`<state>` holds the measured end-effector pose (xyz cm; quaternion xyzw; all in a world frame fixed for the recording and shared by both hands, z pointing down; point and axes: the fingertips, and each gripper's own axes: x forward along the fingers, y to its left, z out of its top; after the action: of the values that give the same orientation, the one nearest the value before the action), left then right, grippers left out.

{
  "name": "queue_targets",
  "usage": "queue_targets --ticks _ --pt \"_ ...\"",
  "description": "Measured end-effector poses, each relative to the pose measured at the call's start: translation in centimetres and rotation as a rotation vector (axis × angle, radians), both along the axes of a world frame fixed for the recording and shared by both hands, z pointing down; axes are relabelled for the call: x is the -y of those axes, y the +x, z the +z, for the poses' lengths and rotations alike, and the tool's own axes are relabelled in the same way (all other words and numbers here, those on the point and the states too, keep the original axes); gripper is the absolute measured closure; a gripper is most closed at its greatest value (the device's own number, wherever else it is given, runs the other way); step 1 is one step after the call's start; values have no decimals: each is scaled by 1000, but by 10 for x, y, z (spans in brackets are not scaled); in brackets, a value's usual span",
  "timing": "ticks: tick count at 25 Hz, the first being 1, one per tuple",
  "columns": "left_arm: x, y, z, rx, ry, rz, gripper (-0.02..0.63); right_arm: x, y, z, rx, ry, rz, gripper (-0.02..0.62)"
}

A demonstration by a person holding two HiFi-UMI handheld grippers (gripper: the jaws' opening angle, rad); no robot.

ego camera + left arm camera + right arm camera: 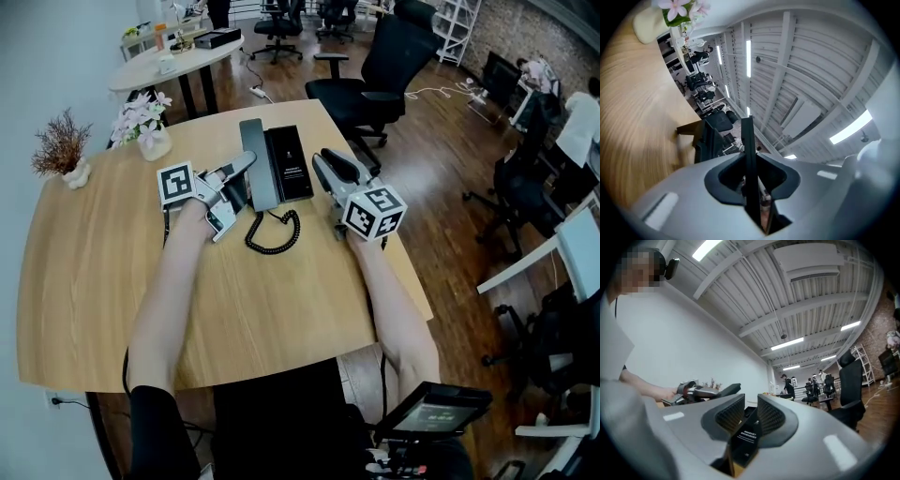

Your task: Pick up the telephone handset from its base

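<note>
The dark grey telephone handset (255,155) lies lengthwise along the left side of the black telephone base (292,164) on the wooden table (112,281). My left gripper (246,166) comes at it from the left and is shut on it. In the left gripper view the handset (749,150) shows as a thin dark bar pinched between the jaws. A black coiled cord (274,232) curls on the table below the phone. My right gripper (323,159) sits at the base's right edge; in the right gripper view the base (747,439) is clamped between the pads.
A vase of pink and white flowers (150,131) and a dried plant (64,150) stand at the table's far left. A black office chair (375,75) is just beyond the table's far right corner. A round table (173,61) stands further back.
</note>
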<state>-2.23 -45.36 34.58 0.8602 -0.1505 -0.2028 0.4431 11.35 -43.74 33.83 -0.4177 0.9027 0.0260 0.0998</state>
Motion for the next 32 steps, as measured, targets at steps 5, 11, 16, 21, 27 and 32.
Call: queue_targets --ticks 5,11,16,21,27,32 --pt "-65 -12 -41 -72 100 33 526 -22 -4 -20 76 0 -58 535" --pt "-127 -24 -82 -56 204 46 526 -83 -19 -53 79 13 -111 535" --pt "-164 -25 -102 -69 240 52 526 -142 -32 -70 11 18 -139 535" --pt "-206 -18 -116 -91 278 98 526 -198 -34 -91 -31 48 -151 535" --pt "-261 -18 -140 -126 348 171 526 -251 -42 -116 -49 112 -145 535" --pt "-283 -19 -151 -182 411 194 526 -267 -56 -125 -103 139 -153 535"
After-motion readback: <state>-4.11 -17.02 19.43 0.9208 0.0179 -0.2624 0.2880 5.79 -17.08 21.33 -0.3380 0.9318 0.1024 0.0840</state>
